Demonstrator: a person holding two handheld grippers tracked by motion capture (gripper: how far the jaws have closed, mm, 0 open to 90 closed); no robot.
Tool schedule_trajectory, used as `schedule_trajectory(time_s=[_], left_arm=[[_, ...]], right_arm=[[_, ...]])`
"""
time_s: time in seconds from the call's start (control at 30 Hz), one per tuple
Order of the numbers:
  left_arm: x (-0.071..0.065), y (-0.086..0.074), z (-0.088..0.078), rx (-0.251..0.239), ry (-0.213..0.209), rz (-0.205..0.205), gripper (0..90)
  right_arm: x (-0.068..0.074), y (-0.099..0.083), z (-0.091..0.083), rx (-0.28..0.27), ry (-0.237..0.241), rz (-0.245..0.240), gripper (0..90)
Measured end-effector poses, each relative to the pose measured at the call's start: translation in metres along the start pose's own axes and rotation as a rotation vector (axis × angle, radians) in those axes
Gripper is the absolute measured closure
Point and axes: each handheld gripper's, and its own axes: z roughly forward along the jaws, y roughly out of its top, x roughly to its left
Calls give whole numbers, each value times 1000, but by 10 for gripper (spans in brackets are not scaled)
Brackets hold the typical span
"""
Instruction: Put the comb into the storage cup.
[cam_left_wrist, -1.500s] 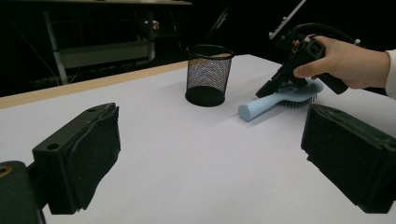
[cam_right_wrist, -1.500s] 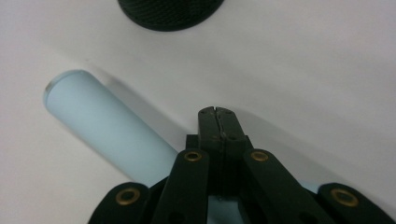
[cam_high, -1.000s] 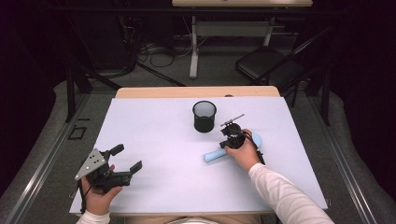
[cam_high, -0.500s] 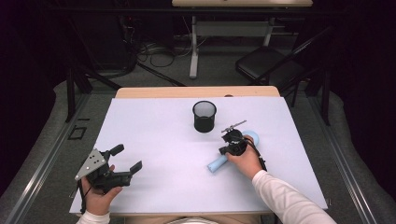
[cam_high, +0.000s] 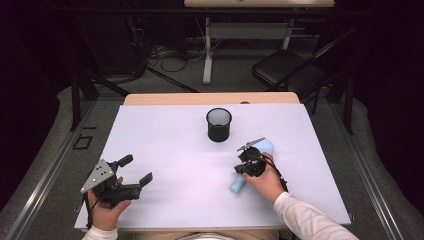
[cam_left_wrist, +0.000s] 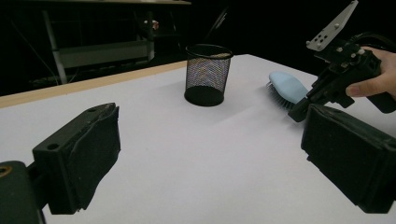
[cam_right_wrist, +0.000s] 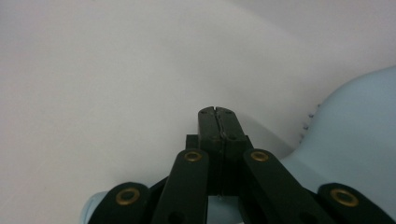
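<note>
Item 1, pale blue hairbrush (cam_high: 250, 167): lay on the white table cover (cam_high: 165, 150) right of centre, head toward the black mesh cup (cam_high: 219, 124), handle toward the person, directly beneath the right gripper (cam_high: 248, 164), whose jaws were pressed together with nothing between them, brush body showing to either side in the right gripper view (cam_right_wrist: 355, 140). Item 2, mesh cup: stood upright near the table's far edge, just beyond the brush, apart from it, contents not discernible through the mesh. Item 3, left gripper (cam_high: 131, 172): rested in hand at the near left corner, jaws wide apart and empty, well away from brush and cup, bare cover between.
</note>
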Motion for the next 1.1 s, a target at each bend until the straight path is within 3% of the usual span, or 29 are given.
schedule_trajectory(time_s=[0.1,0.43,0.6,0.8,1.1], left_arm=[[0,0,0,0,-1,-1,47],[0,0,1,1,-2,-3,48],[0,0,0,0,1,-4,48],[0,0,0,-1,2,-4,48],[-1,0,1,-1,0,-3,48]], right_arm=[[1,-5,-2,-19,8,6,900],[3,-19,-11,-6,4,-6,900],[3,-26,-14,-21,-8,-5,900],[2,-34,-20,16,-28,-15,900],[-5,-49,-28,-1,-50,8,900]])
